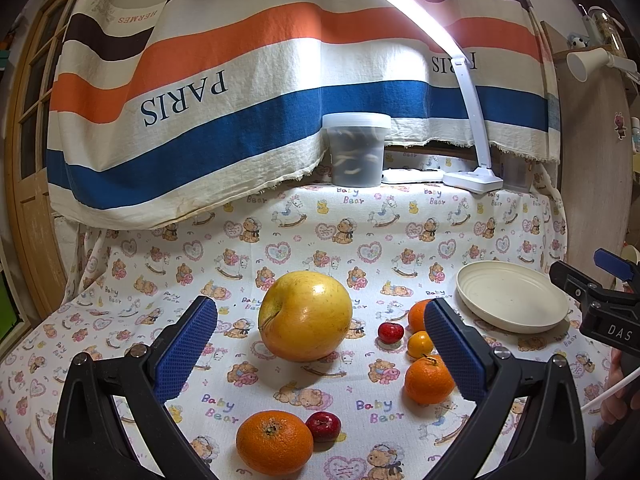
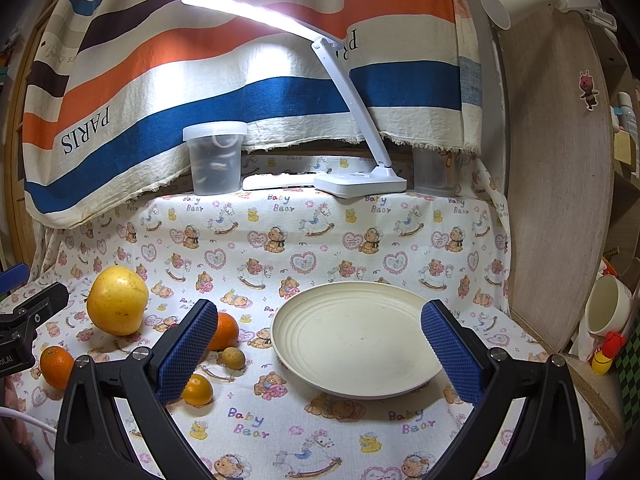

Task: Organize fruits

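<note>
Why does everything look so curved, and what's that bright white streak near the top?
Left wrist view: the fisheye lens bends the striped cloth; the streak is the lit desk lamp, blown out, and it glints on the big yellow fruit. Right wrist view: same lamp glare, and the plate casts a soft shadow.

Both cameras sat low over the tablecloth [image 1: 360, 232], looking forward along spread blue-padded fingers toward the striped curtain [image 1: 240, 92] at 12 o'clock. The left wrist view stood close to the yellow apple [image 1: 306, 316], dead centre, with the plate [image 1: 512, 300] at 3 o'clock. The right wrist view stood close to the plate [image 2: 356, 340], the apple [image 2: 117, 300] at 9 o'clock. Both shared the desk lamp [image 1: 472, 176] and lidded tub [image 2: 216, 160].
</note>
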Tool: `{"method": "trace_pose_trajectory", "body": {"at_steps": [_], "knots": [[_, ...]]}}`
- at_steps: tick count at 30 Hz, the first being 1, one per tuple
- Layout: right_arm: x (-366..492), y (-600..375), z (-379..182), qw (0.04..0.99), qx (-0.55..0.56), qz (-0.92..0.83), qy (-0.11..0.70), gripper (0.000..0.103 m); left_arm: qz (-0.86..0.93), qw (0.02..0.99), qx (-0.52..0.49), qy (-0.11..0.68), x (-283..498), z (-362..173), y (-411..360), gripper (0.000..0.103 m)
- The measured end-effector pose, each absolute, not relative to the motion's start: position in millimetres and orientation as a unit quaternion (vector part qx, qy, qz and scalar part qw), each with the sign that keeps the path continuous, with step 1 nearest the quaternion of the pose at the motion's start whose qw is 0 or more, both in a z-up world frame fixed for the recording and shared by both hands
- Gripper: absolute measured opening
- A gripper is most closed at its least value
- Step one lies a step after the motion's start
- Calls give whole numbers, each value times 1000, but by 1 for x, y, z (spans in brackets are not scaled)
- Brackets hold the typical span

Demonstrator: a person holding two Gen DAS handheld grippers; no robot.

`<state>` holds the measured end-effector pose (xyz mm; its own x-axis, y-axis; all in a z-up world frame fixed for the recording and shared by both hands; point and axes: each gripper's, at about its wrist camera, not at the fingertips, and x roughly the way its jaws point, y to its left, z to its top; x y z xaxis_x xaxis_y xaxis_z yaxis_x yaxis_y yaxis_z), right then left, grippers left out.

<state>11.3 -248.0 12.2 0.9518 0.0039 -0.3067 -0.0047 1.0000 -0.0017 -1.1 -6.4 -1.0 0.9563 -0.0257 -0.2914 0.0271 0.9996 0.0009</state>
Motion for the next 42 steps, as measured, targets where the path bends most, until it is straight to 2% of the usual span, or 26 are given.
{"method": "trace_pose_trajectory", "body": {"at_steps": [37, 42], "knots": [[10, -249, 12, 988, -1, 2, 155, 102, -14, 989, 2, 150, -1, -2, -7, 103], [9, -250, 12, 988, -2, 14, 157, 102, 36, 983, 56, 169, 0, -7, -13, 103]]}}
